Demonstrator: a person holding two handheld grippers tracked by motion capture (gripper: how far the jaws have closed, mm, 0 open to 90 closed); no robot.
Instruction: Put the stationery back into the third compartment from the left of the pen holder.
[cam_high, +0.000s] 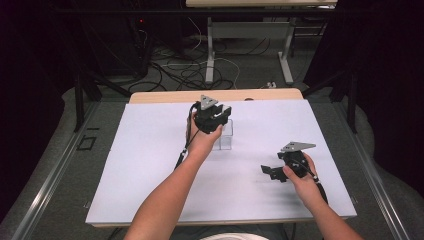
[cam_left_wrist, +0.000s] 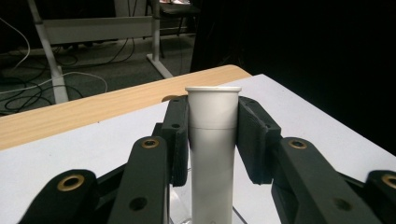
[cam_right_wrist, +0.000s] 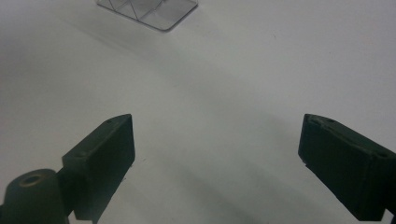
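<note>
A white tube (cam_left_wrist: 212, 140) with a rimmed top stands upright between the jaws of my left gripper (cam_left_wrist: 212, 116), which is shut on it. In the high view the left gripper (cam_high: 212, 116) hovers over a small clear plastic holder (cam_high: 224, 139) near the middle of the white table cover (cam_high: 150, 165); the tube's lower end is hidden there. My right gripper (cam_high: 268, 171) rests low at the right side of the table, pointing left, jaws wide apart with nothing between them. In the right gripper view, the right gripper (cam_right_wrist: 217, 140) faces bare white surface, with the clear holder (cam_right_wrist: 149, 9) at the top edge.
A wooden table edge (cam_high: 215, 95) runs along the far side of the white cover. Beyond it, cables (cam_high: 180, 70) lie on the floor by a second table's legs (cam_high: 210, 50). Dark curtains stand left and right.
</note>
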